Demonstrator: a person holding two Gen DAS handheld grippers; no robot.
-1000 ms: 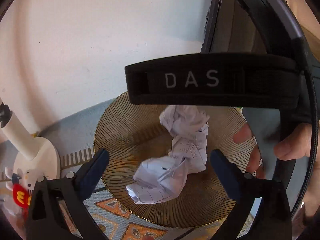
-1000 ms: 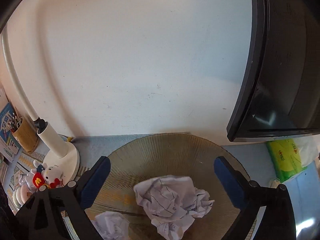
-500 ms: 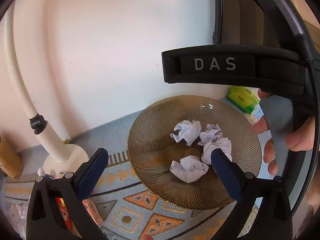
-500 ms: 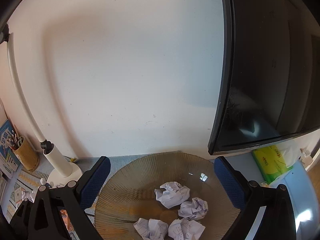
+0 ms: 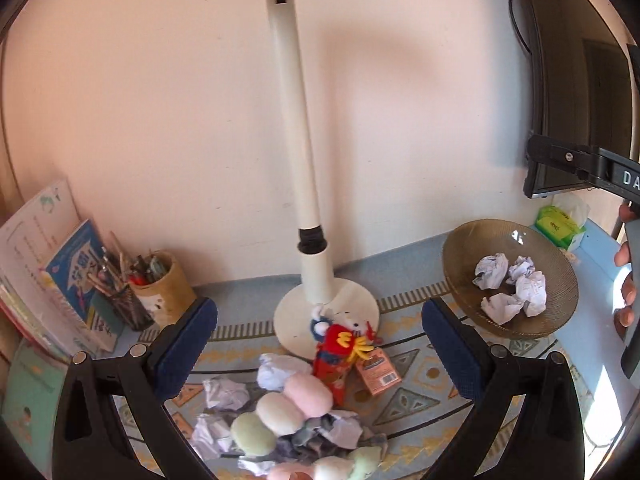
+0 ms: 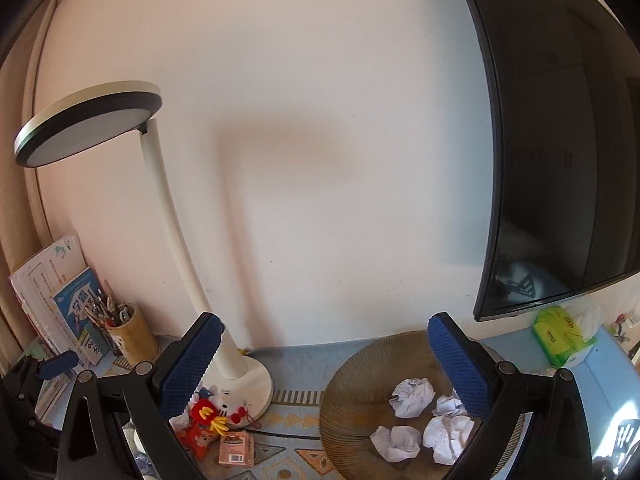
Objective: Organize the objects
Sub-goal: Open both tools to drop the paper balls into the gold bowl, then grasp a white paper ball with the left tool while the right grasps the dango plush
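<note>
Loose paper balls (image 5: 226, 394) lying on the mat just below the wide-open, empty left gripper (image 5: 320, 354) — nearer than the equally wide, empty right gripper (image 6: 324, 364), hanging over the bowl (image 6: 352, 380) — probably left's pick.

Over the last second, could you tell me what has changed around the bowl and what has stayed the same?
Both tongs, left and right, pulled up and back from the brown glass bowl, and the left view swung left toward the desk lamp and the loose paper balls on the mat. Both stay open and empty. The crumpled paper balls remain in the bowl.
</note>
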